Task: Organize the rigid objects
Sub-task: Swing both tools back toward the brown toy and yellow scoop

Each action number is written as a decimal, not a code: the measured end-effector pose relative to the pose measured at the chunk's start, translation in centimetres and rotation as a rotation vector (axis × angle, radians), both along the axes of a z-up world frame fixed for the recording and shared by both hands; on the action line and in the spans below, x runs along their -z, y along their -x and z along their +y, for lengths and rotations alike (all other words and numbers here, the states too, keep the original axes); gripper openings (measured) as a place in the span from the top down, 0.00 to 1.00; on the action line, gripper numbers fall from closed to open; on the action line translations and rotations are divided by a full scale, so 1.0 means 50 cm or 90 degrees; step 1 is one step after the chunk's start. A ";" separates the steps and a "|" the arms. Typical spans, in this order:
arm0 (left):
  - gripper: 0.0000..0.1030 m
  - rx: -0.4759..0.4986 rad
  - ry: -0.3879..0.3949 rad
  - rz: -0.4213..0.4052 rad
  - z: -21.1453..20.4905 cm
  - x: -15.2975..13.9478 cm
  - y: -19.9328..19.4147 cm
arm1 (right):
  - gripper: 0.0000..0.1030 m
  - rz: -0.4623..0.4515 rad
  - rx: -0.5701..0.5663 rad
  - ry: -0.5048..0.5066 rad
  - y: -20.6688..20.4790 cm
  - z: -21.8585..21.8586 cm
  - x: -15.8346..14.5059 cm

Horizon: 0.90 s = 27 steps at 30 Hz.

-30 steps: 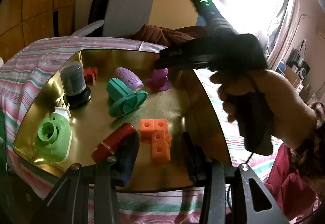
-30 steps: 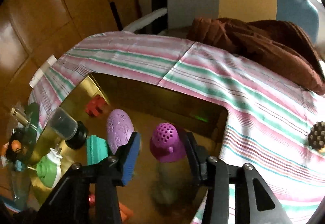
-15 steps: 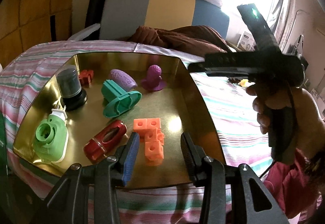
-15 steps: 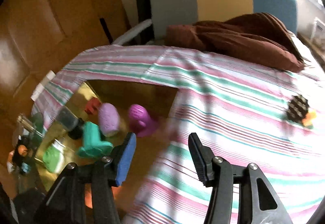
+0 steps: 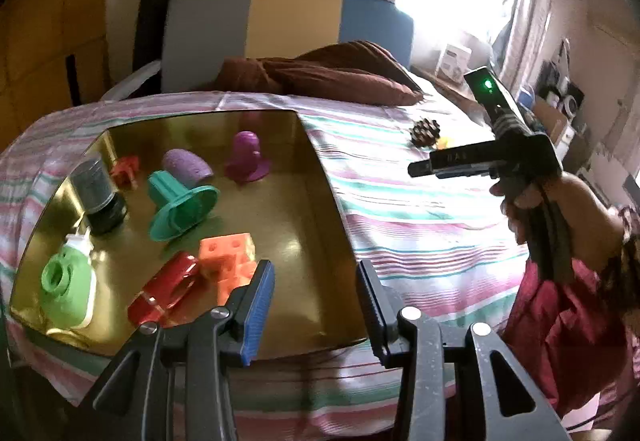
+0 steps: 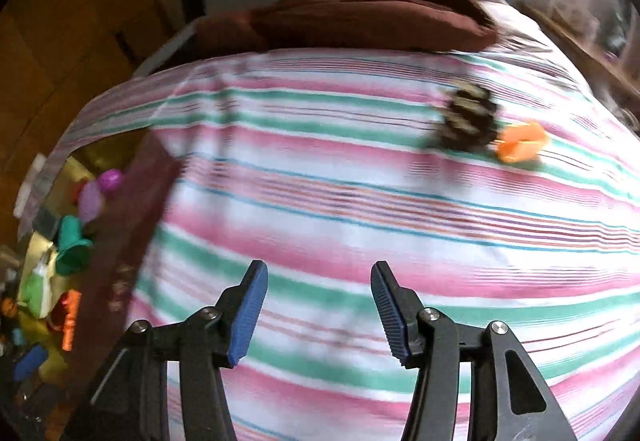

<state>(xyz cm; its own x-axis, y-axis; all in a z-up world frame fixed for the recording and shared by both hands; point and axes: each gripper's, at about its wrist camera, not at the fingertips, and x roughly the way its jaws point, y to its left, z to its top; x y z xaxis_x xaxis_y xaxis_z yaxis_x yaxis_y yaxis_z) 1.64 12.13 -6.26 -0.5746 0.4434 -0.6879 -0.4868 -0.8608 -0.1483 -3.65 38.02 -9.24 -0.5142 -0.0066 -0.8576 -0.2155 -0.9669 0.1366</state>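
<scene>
Right gripper empty, fingers apart, over the striped cloth — fetch step: pine cone and orange piece lie at 1 o'clock. Left gripper fingers apart, empty, above the gold tray. Next likely: reach up-right, straddle one piece, close.

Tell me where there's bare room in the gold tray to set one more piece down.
The gold tray is bare along its right side, between the purple cone and the near rim, right of the orange blocks. The left half is crowded: green toy, black jar, teal piece, red piece.
</scene>
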 end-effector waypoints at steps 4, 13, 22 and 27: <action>0.59 0.029 0.015 0.009 0.043 -0.026 0.005 | 0.46 -0.003 0.039 -0.026 0.001 0.089 -0.003; 0.59 0.126 0.050 0.028 0.239 -0.097 0.059 | 0.44 0.014 0.234 0.037 -0.038 0.310 0.009; 0.59 0.146 0.036 -0.015 0.496 -0.099 0.204 | 0.36 0.047 0.343 0.137 -0.083 0.396 -0.017; 0.59 0.161 0.083 -0.006 0.618 -0.071 0.256 | 0.36 0.067 0.376 0.159 -0.086 0.430 -0.019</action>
<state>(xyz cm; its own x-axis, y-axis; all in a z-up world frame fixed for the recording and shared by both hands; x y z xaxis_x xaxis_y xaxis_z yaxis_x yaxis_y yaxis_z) -11.18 43.02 -2.71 -0.4507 0.4790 -0.7533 -0.6879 -0.7242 -0.0490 0.67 59.50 -8.27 -0.5733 0.1109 -0.8118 -0.6749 -0.6258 0.3910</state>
